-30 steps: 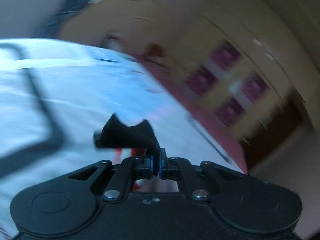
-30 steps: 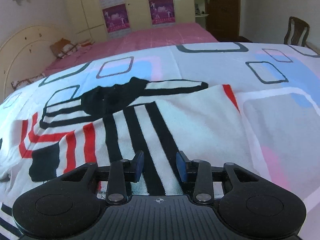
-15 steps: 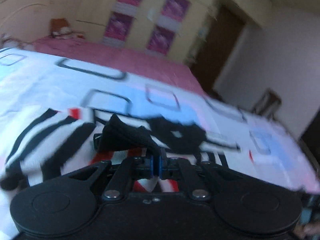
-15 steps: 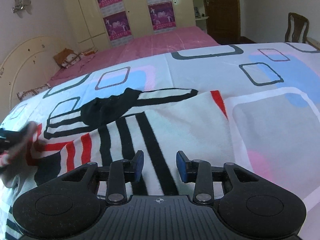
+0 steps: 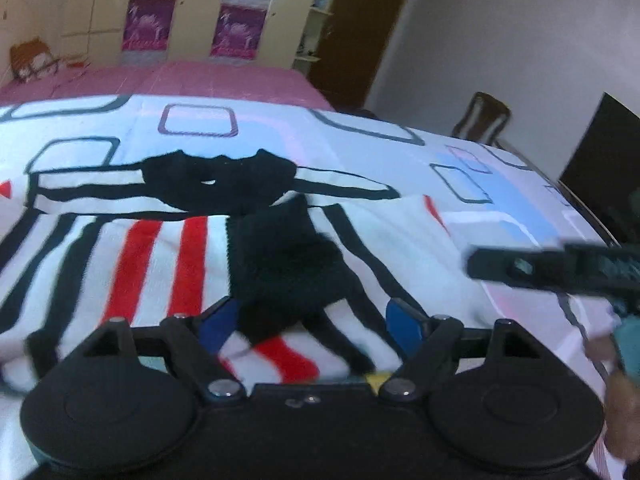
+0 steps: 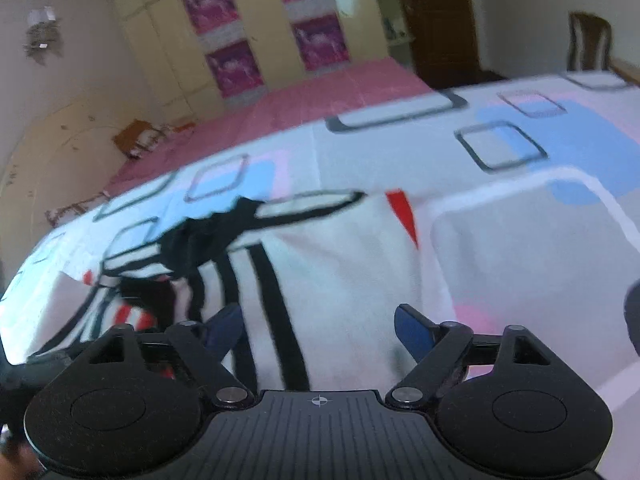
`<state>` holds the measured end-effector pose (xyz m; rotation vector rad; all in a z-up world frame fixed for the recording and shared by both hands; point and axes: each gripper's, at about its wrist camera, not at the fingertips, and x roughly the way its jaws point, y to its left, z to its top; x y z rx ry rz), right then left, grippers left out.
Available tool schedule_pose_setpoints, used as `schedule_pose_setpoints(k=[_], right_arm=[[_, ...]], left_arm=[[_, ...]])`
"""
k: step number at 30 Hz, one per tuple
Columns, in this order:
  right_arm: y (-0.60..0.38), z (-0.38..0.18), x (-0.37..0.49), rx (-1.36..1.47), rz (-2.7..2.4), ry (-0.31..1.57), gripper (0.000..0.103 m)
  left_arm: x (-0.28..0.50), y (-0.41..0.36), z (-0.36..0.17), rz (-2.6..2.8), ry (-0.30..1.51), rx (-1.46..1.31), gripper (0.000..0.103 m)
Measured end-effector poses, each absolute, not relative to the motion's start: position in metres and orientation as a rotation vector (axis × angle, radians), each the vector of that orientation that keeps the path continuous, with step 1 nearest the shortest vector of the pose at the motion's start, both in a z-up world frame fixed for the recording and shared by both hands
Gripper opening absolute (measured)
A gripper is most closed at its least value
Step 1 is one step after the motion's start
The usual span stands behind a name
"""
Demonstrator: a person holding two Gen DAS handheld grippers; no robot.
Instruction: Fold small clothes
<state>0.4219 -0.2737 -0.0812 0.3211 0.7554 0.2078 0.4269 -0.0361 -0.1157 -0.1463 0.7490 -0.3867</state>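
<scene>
A white sweater (image 5: 160,248) with black and red stripes lies flat on the patterned bed sheet (image 5: 500,208), its black collar (image 5: 216,184) at the far side. One sleeve is folded across the body, and its black cuff (image 5: 284,264) rests between the jaws of my left gripper (image 5: 311,322). Those jaws are opening and the pads stand clear of the cuff. My right gripper (image 6: 318,330) hovers over the sweater's (image 6: 340,264) right half, its jaws opening with only flat fabric below. It also shows at the right of the left wrist view, as the right gripper (image 5: 540,268).
The sheet (image 6: 520,240) with square outlines spreads to the right. Behind it are a pink bed (image 5: 160,80), a cream wardrobe with purple posters (image 6: 224,52), a dark door (image 6: 436,20) and a wooden chair (image 6: 588,44). A dark screen (image 5: 600,152) stands at far right.
My left gripper swung across to the sweater's middle with the black cuff pinched, then opened and released it there. The right gripper's jaws widened and it drifted slightly.
</scene>
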Motion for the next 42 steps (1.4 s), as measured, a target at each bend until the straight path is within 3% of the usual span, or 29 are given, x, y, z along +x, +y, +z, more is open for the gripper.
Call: schedule_pose_setpoints(k=[3,5,6,9,10,12,17,18,19,21,28,32,42], right_arm=[[-0.255,-0.078,0.426,0.303,0.293,0.749,0.075],[-0.237,-0.08,0.431,0.283,0.338,0.771,0.073],[-0.229,-0.083,0.434,0.278,0.351,0.783,0.072],[-0.213,-0.097,0.445,0.288,0.356,0.83,0.069],[-0.21,-0.102,0.449,0.297,0.35,0.847,0.059],[-0.205,-0.114,0.462,0.318,0.337,0.882,0.053],[-0.182,-0.119,0.484,0.236,0.326,0.871,0.047],[-0.178,-0.119,0.486,0.215,0.334,0.871,0.029],[-0.173,-0.119,0.489,0.196,0.347,0.877,0.014],[-0.166,-0.115,0.491,0.149,0.366,0.866,0.006],[-0.198,-0.041,0.453,0.147,0.292,0.544,0.005],[-0.206,-0.071,0.455,0.102,0.273,0.681,0.005],[-0.214,-0.099,0.448,0.125,0.25,0.743,0.005]], left_arm=[[0.398,-0.002,-0.107,-0.323,0.719,-0.159,0.072],[0.374,0.037,-0.105,-0.236,0.72,-0.172,0.055],[0.365,0.055,-0.104,-0.183,0.723,-0.172,0.052],[0.345,0.113,-0.11,0.002,0.743,-0.177,0.051],[0.345,0.13,-0.113,0.05,0.756,-0.19,0.051],[0.349,0.15,-0.117,0.079,0.756,-0.203,0.051],[0.38,0.154,-0.129,0.03,0.792,-0.152,0.042],[0.384,0.155,-0.129,0.031,0.796,-0.151,0.037],[0.387,0.157,-0.129,0.027,0.801,-0.16,0.026],[0.39,0.158,-0.131,0.022,0.802,-0.165,0.014],[0.382,0.166,-0.136,0.001,0.797,-0.206,0.012],[0.379,0.169,-0.134,-0.011,0.8,-0.201,0.012],[0.384,0.17,-0.133,-0.024,0.819,-0.193,0.012]])
